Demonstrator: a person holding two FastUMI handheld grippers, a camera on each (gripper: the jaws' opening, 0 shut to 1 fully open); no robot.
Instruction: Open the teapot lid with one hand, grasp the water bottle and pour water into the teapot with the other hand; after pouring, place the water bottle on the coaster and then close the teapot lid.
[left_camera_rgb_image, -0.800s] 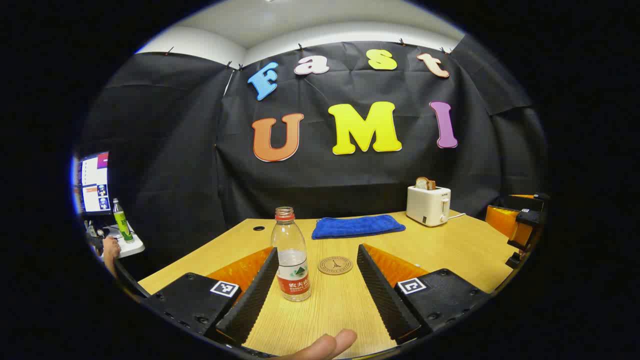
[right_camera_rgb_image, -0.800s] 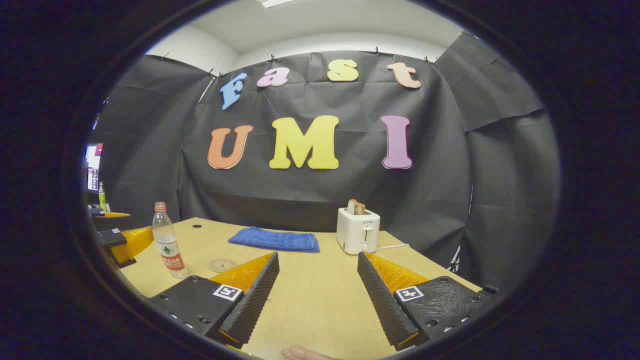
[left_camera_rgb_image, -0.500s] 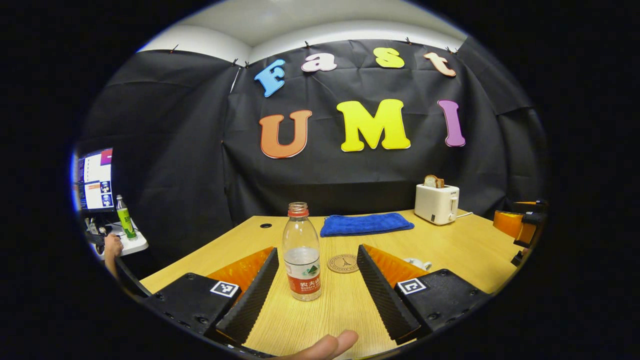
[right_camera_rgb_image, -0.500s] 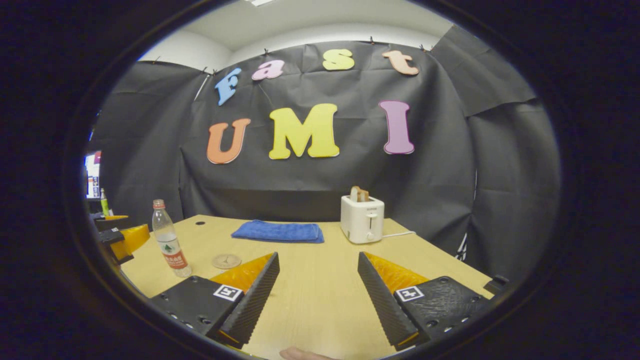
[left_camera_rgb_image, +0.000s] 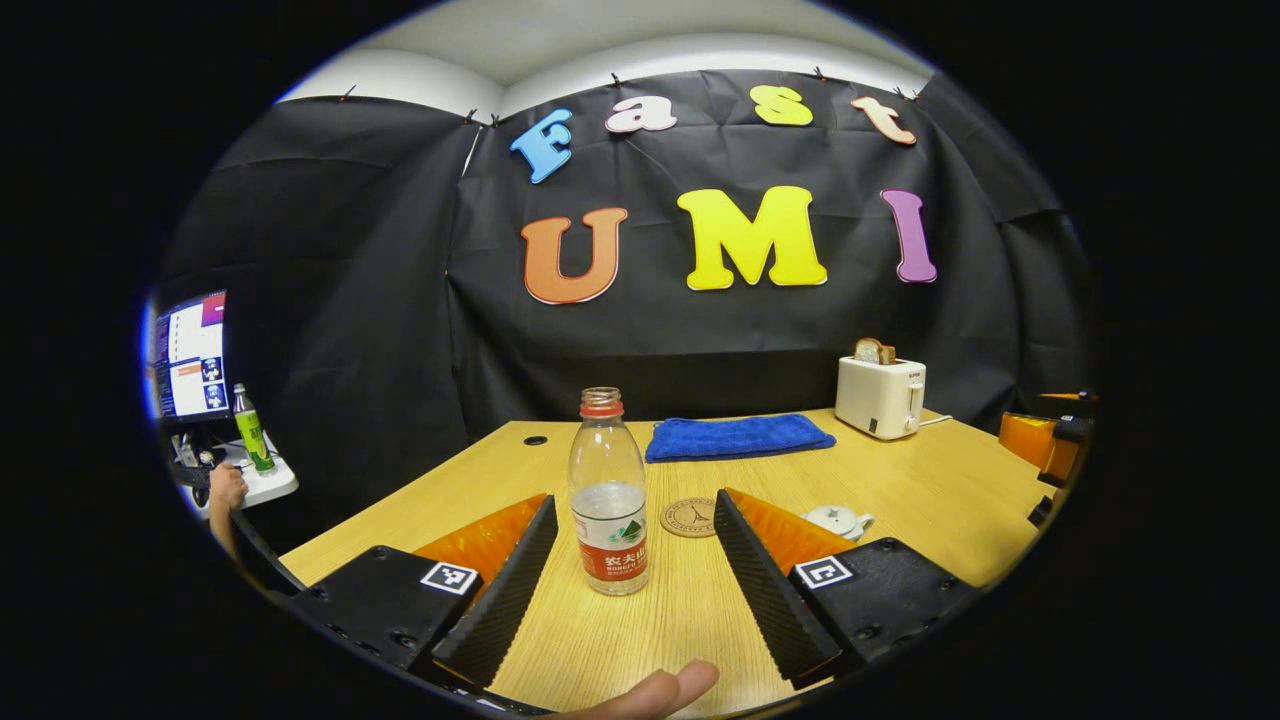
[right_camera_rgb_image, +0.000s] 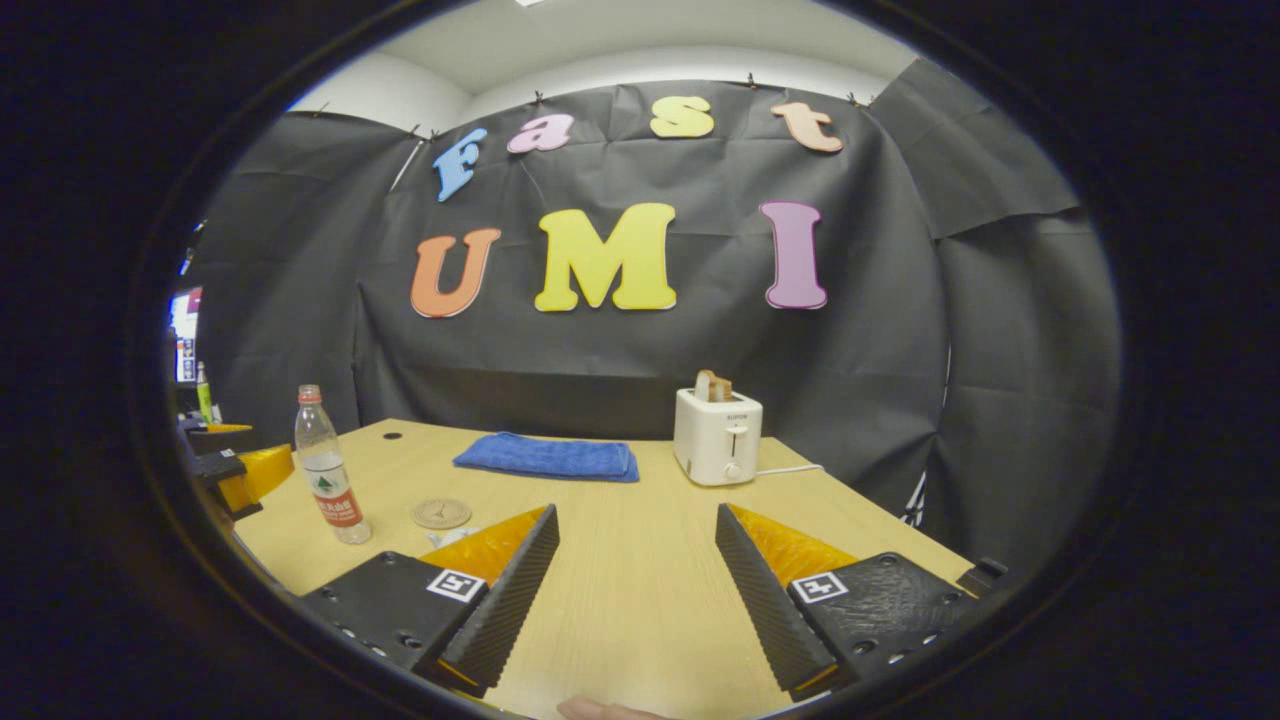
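A clear water bottle (left_camera_rgb_image: 608, 490) with a red label, no cap and some water in it stands on the wooden table (left_camera_rgb_image: 900, 490). It lies between the fingers of my open left gripper (left_camera_rgb_image: 635, 498), nearer the left finger and untouched. Just behind it lies a round cork coaster (left_camera_rgb_image: 690, 517). A small white teapot (left_camera_rgb_image: 838, 520), lid on, peeks out beside the right finger. In the right gripper view the bottle (right_camera_rgb_image: 325, 480), the coaster (right_camera_rgb_image: 441, 513) and a sliver of the teapot (right_camera_rgb_image: 455, 537) sit at the left. My right gripper (right_camera_rgb_image: 637, 510) is open over bare table.
A folded blue cloth (left_camera_rgb_image: 738, 437) and a white toaster (left_camera_rgb_image: 880, 397) holding bread stand at the back of the table. The other gripper (left_camera_rgb_image: 1040, 450) shows at the far right edge. Beyond the table's left edge is a side desk with a monitor (left_camera_rgb_image: 190, 355) and a green bottle (left_camera_rgb_image: 250, 432).
The left gripper has drawn slightly nearer the bottle, which now sits more centred between its fingers. The teapot has come into view. Both grippers stay open.
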